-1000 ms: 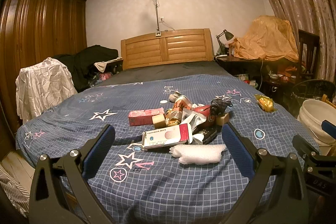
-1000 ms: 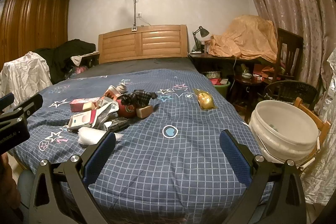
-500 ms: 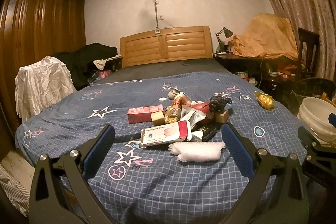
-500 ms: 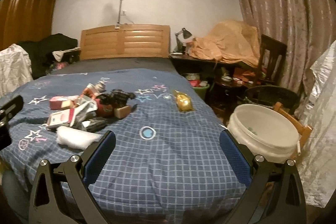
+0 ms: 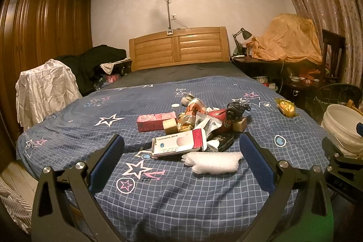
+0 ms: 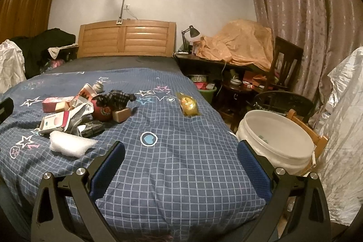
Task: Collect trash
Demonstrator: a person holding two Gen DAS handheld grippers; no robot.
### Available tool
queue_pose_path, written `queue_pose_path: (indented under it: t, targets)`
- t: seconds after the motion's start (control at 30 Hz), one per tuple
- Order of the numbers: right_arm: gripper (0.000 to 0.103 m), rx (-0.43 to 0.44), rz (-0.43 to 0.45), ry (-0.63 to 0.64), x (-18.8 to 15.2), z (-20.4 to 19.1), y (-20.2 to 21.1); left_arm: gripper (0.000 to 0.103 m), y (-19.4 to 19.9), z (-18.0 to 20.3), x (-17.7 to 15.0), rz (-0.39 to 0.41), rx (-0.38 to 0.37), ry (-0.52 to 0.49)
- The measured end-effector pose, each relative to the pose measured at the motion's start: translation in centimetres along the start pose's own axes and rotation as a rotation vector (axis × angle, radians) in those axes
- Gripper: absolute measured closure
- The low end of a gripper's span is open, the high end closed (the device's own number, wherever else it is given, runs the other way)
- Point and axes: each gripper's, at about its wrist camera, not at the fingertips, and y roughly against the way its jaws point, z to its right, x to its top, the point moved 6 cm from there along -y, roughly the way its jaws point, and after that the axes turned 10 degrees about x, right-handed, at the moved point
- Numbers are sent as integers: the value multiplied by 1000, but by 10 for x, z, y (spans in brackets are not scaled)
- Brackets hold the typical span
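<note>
Although several cartons lay in the trash pile (image 5: pixel 192 126) at the centre of the left wrist frame, their print was too small to read; only large red letters on the crumpled can-like wrapper (image 5: pixel 195 108) showed, and they could not be made out. The white-and-pink carton (image 5: pixel 179 143) faced the camera at the near edge of the pile, with a pink box (image 5: pixel 154 121) behind it to the left and a white foam wad (image 5: pixel 213 162) just in front. The pile sat on the blue checked bedspread (image 5: pixel 172 199), with a yellow packet (image 5: pixel 286 107) well apart at the right of the frame.

The left gripper (image 5: pixel 181 158) was wide open and held nothing, its blue pads framing the foam wad from the lower part of the picture. The right gripper (image 6: pixel 181 160) was likewise spread wide and empty over bare bedspread.

The right wrist view alone showed the inside of the white bucket (image 6: pixel 276 135) at lower right, beside the bed, with a small bluish scrap at its bottom, and a silvery sheet (image 6: pixel 342 128) at the right edge. The left wrist view alone showed the full brown wardrobe (image 5: pixel 40 33) at upper left and a small white cap (image 5: pixel 175 105) behind the pile.
</note>
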Motion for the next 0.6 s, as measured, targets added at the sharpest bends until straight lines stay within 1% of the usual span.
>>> queue_pose_path:
  t: [0.43, 0.6]
  targets:
    - [5, 7, -11, -1, -2, -1, -2, 5, 0, 0, 1, -2, 0, 0]
    - [5, 36, 2, -2, -1, -4, 0, 5, -1, -1, 1, -3, 3, 6]
